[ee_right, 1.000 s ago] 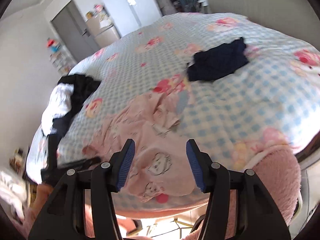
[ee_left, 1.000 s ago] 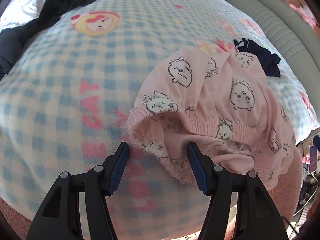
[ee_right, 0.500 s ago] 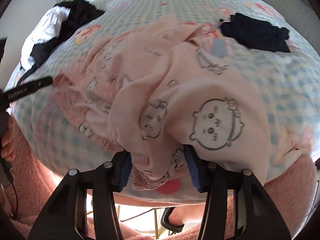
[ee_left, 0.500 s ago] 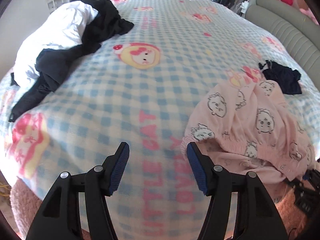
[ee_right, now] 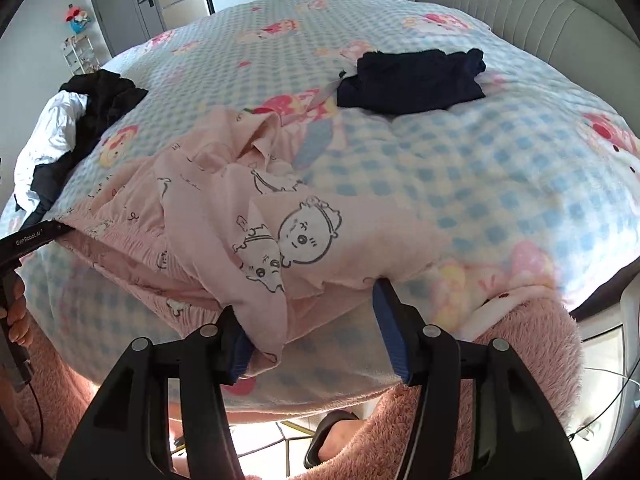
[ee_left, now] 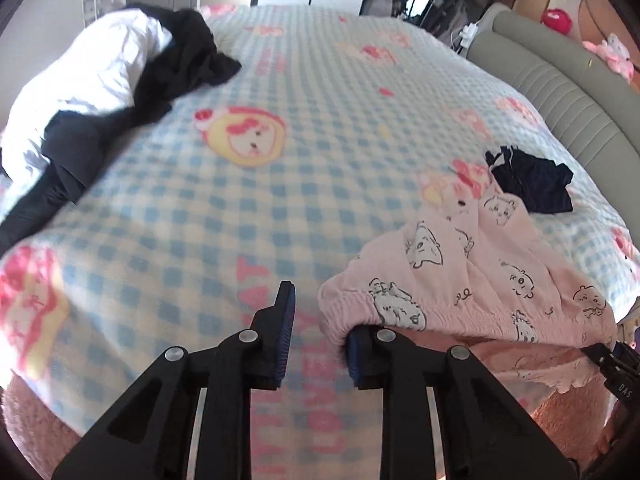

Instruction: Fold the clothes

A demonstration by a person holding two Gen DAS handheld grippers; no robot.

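Blue-checked fleece bed (ee_left: 320, 184): crumpled pink cartoon-print pyjama garment (ee_right: 280, 240) at near edge, unfolded. Left tool (ee_left: 316, 334) closing beside its waistband, nothing between; right tool (ee_right: 310, 336) opening, fabric draped between.

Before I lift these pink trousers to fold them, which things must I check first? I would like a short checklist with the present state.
1. Left gripper on the waistband: not ok; jaws closing, the pink trousers' edge lies over one finger, unpinched.
2. Right gripper hold: not ok; jaws opening, cloth drapes loosely between them.
3. Trousers flat: not ok; bunched.
4. Free blanket for spreading: ok.
5. Dark garment clear of the trousers: cannot tell.
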